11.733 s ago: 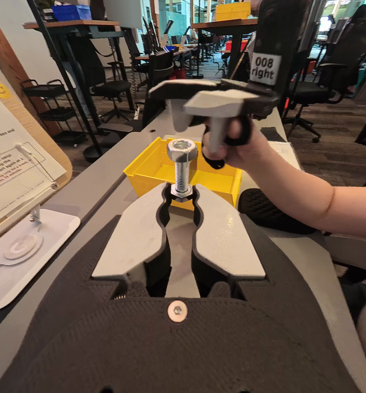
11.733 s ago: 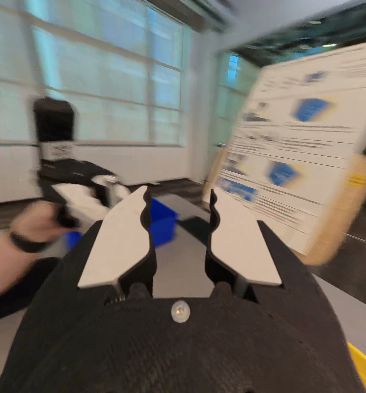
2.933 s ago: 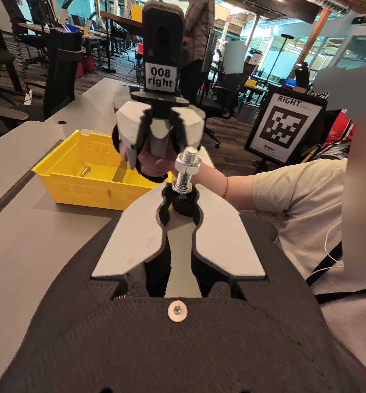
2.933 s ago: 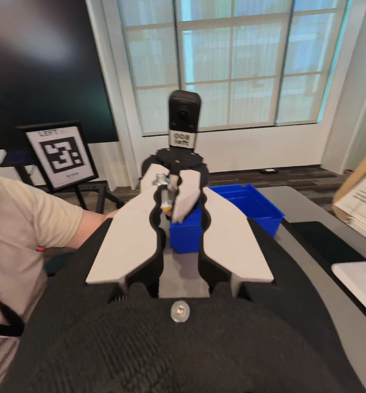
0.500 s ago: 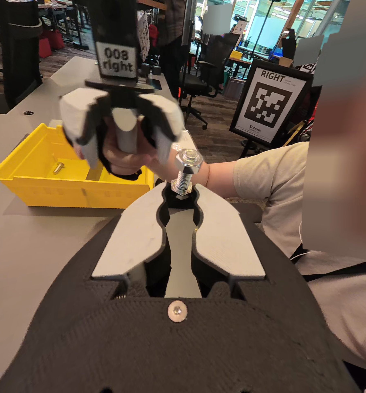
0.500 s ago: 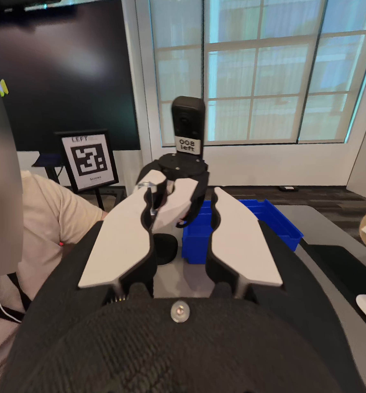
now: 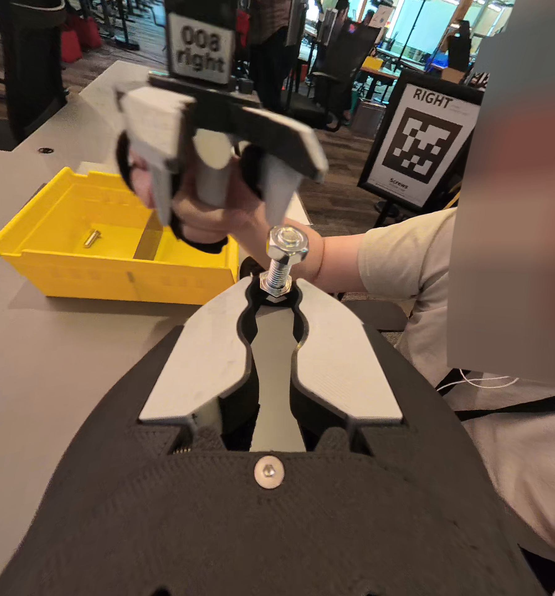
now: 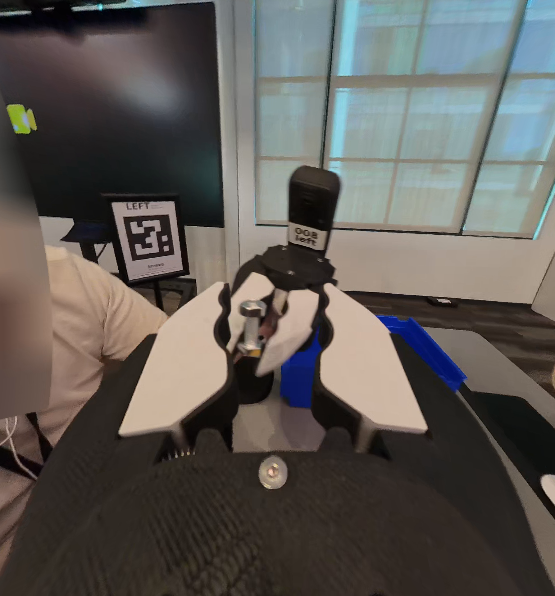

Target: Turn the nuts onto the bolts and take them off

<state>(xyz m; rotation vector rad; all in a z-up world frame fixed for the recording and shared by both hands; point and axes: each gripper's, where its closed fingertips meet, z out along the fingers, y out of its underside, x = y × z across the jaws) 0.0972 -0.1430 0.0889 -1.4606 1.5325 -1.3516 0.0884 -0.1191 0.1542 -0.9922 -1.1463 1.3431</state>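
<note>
While the left gripper [image 7: 274, 292] squeezes the head of a shiny metal bolt [image 7: 277, 274], the bolt stands almost straight up with its tip in the air. A silver hex nut [image 7: 287, 243] sits on the top end of the bolt's thread. The right gripper [image 7: 219, 190] floats just above and a little to the side of the nut, with its two white fingers [image 7: 277, 190] spread apart and nothing between them. It looks blurry. A hand [image 7: 211, 209] holds its handle.

From the right wrist view, the right gripper [image 8: 274, 314] is wide open, and the bolt [image 8: 250, 329] shows in the gap, held by the left gripper [image 8: 252, 350].

A yellow bin [image 7: 114, 274] rests on the grey table [image 7: 60, 348] near both grippers. One small bolt [image 7: 91, 238] lies inside it. A blue bin [image 8: 424, 351] sits on the table behind the left gripper.
</note>
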